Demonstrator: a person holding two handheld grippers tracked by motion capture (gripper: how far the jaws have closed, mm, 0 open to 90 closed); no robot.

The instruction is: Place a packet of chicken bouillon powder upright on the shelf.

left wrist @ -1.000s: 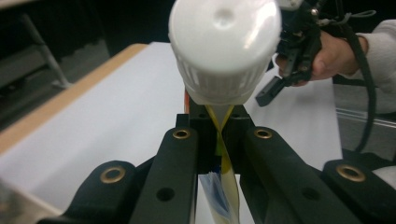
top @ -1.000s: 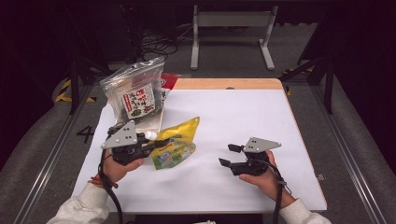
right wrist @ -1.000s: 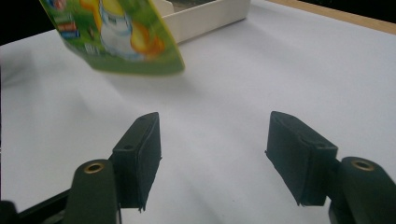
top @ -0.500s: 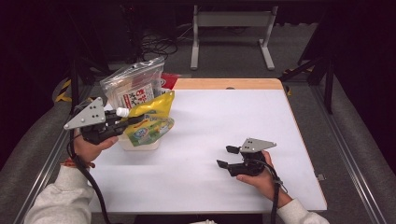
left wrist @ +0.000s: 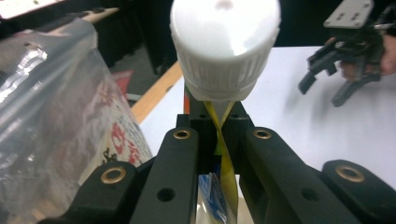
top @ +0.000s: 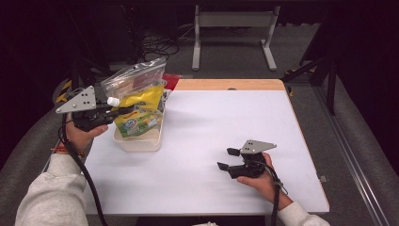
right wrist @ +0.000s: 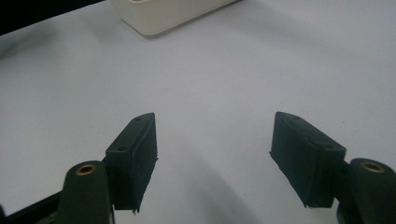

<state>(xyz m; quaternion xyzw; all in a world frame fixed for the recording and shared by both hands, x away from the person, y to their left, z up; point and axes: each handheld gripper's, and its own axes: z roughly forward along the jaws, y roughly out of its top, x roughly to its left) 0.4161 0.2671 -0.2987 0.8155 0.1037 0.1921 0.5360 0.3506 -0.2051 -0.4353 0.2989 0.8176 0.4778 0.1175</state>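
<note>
My left gripper (top: 115, 112) is pinching the yellow pouch (top: 139, 112) just under its white cap (left wrist: 224, 49), hanging it over the white tub (top: 141, 140) near the table's (top: 226, 122) left edge, while my right gripper (top: 227, 159) is resting spread wide, well apart.

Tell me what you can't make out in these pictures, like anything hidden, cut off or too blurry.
- Pouch: its print is too small to read in the high view; in the left gripper view the left gripper and the cap hide most of it.
- Tub: its inside is hidden by the pouch and the clear bag; the right gripper view cuts it off at the top edge.
- Clear bag: its contents are blurred by glare in the left gripper view.
</note>
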